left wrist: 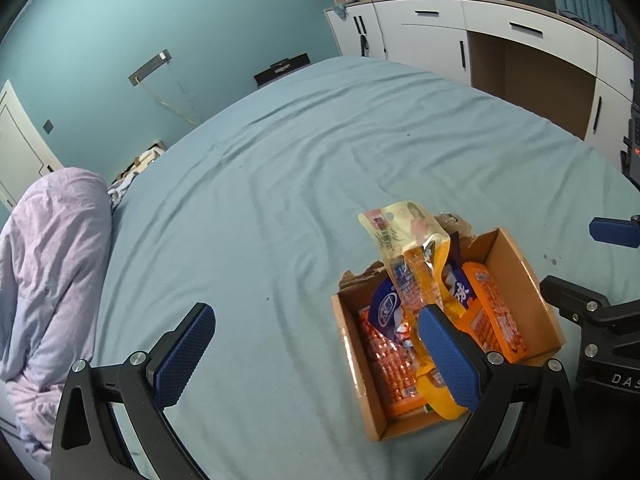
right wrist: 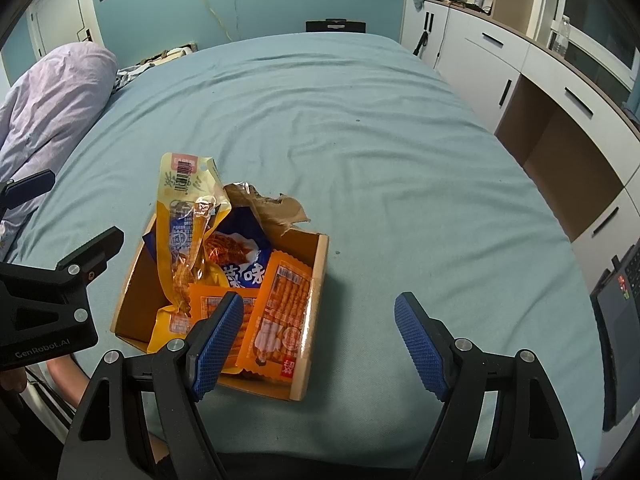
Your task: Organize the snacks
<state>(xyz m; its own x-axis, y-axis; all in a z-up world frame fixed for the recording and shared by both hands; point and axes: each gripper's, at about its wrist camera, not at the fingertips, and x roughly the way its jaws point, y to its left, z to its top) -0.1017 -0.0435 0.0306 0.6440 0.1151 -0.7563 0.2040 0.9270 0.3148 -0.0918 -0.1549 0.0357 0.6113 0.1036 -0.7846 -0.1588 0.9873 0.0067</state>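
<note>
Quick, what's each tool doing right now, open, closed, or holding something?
Left tool: open, holding nothing, beside the cardboard box of snacks.
Right tool: open, holding nothing, over the bed sheet.

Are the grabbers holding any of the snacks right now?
No. The left gripper and the right gripper are both open and empty; the snack packets sit in the cardboard box.

A brown cardboard box (right wrist: 320, 280) sits on a plain pale teal bedsheet (right wrist: 360, 140). Inside are orange snack packets (right wrist: 280, 312), a yellow translucent packet (right wrist: 184, 200) and a blue-and-white packet (right wrist: 244, 272). At ten o'clock lies a lilac quilt (right wrist: 52, 92). Both grippers have blue, cross-hatched pads (right wrist: 420, 352) on black frames.
</note>
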